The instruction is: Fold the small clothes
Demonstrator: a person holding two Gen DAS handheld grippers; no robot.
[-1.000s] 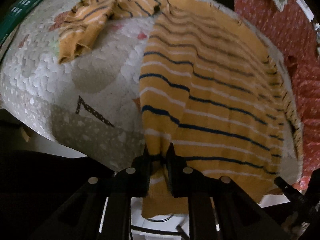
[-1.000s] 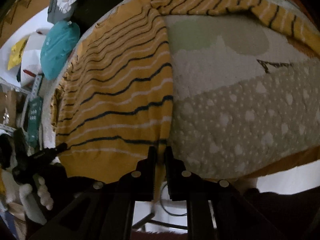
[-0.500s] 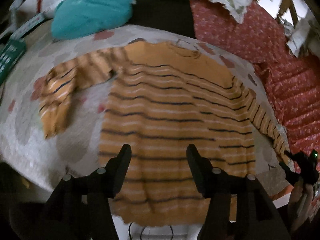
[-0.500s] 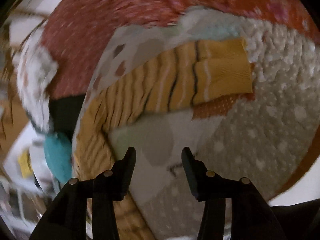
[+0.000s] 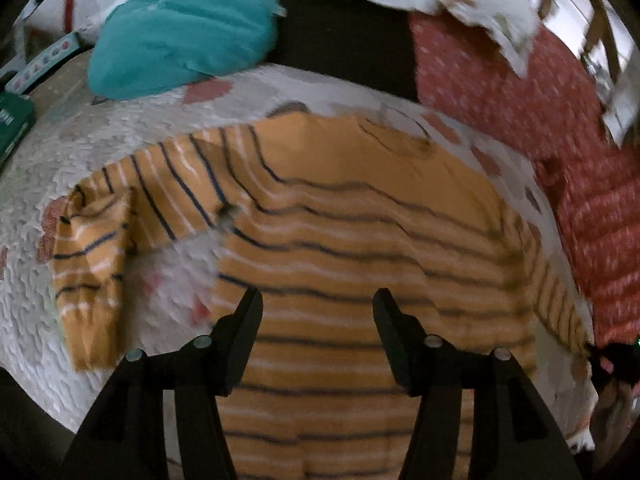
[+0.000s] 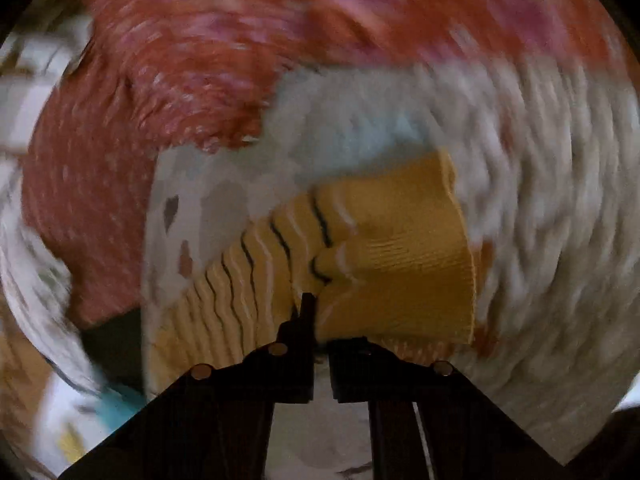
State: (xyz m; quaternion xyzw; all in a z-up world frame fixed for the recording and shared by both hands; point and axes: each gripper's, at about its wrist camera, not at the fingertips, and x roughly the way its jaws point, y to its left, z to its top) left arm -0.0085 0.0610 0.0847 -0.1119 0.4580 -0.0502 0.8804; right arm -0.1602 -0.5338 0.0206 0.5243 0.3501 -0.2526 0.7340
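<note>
A mustard-yellow sweater (image 5: 360, 248) with dark and white stripes lies spread flat on a white quilted mat (image 5: 80, 152). Its left sleeve (image 5: 92, 264) is bent downward at the left. My left gripper (image 5: 318, 300) is open and empty, hovering above the sweater's lower body. In the right wrist view, my right gripper (image 6: 316, 312) is shut on the sweater's right sleeve (image 6: 384, 264) near the plain ribbed cuff, with the fabric bunched at the jaws. The view is motion-blurred.
A teal cushion (image 5: 184, 28) lies beyond the mat at the back left. A red patterned blanket (image 5: 540, 128) lies along the right side, also seen in the right wrist view (image 6: 200, 60). A green box (image 5: 12, 124) sits at the far left.
Both grippers let go of the sweater's bottom hem and opened. The left one rose above the body. The right one moved to the right sleeve and closed on it near the cuff.
</note>
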